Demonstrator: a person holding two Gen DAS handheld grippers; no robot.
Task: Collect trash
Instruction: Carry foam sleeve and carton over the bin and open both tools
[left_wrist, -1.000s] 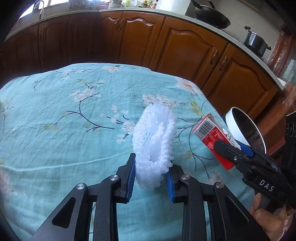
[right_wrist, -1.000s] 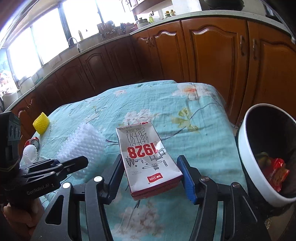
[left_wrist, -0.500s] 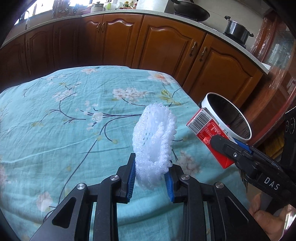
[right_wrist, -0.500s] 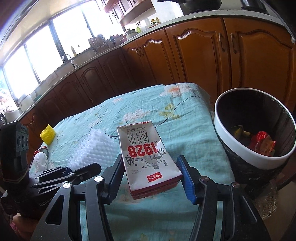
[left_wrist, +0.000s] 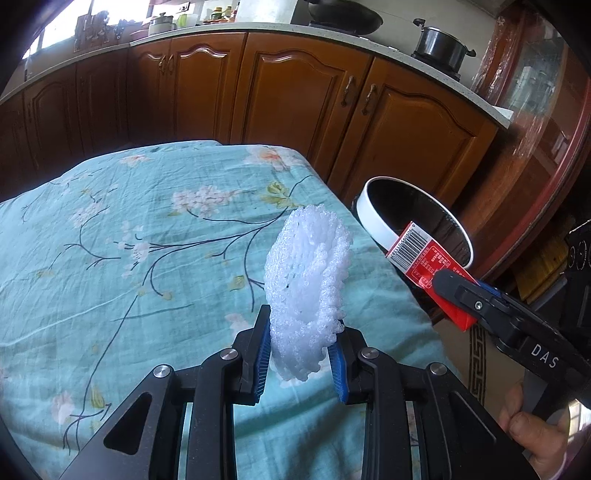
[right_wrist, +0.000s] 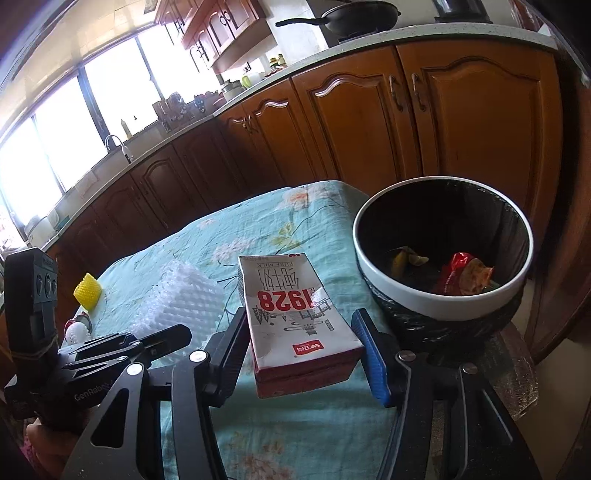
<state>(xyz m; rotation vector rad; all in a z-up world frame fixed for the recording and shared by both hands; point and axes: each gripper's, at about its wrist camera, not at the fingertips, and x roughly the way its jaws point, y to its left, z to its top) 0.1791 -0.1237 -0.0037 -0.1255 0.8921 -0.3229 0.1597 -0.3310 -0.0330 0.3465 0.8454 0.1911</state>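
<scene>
Table (left_wrist: 110, 258) carried a flowered cloth; bin (right_wrist: 443, 306) stood at its corner. Right gripper (right_wrist: 306, 354) clenched the milk carton (right_wrist: 295, 314) beside the bin. Left gripper (left_wrist: 299, 354) gripped white foam netting (left_wrist: 306, 280) above the table.

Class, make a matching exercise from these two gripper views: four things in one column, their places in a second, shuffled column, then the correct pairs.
Things
1. white foam net
2. milk carton
3. yellow foam net
4. red wrapper

Places
A. inside the trash bin
B. lying on the tablecloth
C. held by the right gripper
D. held by the left gripper

Pairs: 1-D, 2-C, 3-B, 4-A
</scene>
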